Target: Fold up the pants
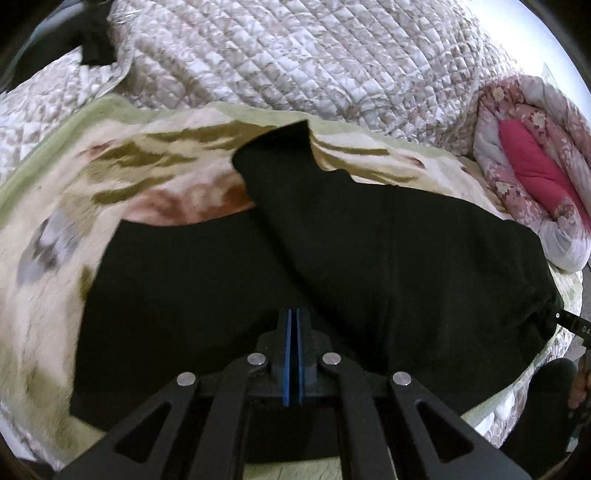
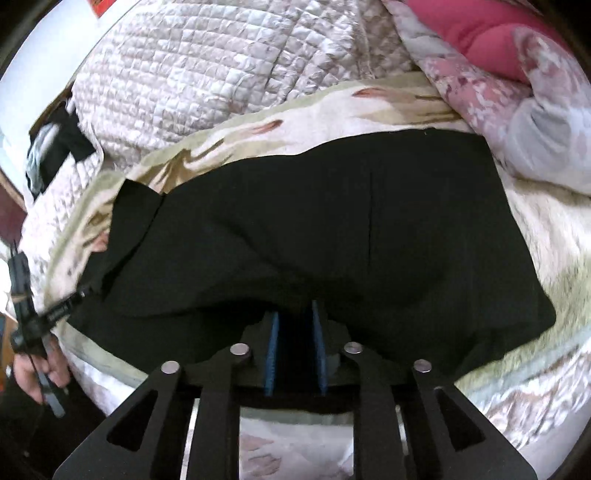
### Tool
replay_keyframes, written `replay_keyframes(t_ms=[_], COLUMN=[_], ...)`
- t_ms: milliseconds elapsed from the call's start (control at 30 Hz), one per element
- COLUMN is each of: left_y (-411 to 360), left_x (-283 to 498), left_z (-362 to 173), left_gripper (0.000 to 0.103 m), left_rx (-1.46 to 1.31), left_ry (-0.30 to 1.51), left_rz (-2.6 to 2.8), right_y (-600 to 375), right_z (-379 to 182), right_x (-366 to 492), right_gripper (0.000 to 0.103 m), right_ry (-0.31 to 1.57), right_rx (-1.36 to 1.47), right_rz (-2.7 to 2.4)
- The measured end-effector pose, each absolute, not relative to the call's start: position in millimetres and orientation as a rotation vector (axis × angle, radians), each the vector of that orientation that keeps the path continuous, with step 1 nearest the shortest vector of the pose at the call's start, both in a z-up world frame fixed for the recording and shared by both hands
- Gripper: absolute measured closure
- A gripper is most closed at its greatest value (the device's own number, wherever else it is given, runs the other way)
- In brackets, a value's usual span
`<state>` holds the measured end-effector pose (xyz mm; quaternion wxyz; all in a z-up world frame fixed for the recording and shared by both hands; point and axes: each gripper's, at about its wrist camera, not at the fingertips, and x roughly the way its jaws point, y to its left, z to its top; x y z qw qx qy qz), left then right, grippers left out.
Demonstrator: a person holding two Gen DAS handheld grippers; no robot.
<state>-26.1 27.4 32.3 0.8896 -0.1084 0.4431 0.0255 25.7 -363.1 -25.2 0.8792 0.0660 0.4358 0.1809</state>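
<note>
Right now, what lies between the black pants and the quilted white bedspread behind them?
A strip of floral blanket separates the black pants from the quilted bedspread; both wrist views show it.

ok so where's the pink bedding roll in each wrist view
Left wrist view: the pink bedding roll sits at the right edge, beyond the black pants.
Right wrist view: it fills the upper right corner, again beyond the pants.
Shared landmark: the quilted cover across the top of both views.

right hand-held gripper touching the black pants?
Cannot tell. In the right wrist view the right hand-held gripper stands open with the black pants behind its blue pads, but black on black hides any contact or gap.
</note>
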Motion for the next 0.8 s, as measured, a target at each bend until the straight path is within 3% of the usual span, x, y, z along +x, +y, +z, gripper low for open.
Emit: replay_keyframes(t_ms=[133,200,233,533,800], left_y=[33,28,24,-46,-50], left_x=[-27,-22,-18,33,45], left_z=[52,60,63,36,23], left_gripper=[0.093,0.062,0.057,0.054,0.057], left_rx=[-0.216,-0.208,-0.198,0.021,0.102], left_ry=[0.871,0.846,0.833,0.896,0.883], left_rz=[0.067,0.048,0.037,-0.068,0.005], right_y=[-376,-386,-391,-432,-444], right_z=[-17,-14,-12,-16,-24], right_x=[10,9,10,23,8], right_gripper=[0.057,0.049,0.049,0.049,0.049], right_ry=[0.864,0.838,0.830,0.814,0.823], right_rx=[0.197,0.247,0.269,0.440,0.523], right_rz=[0.367,0.348,0.335,0.218,0.193])
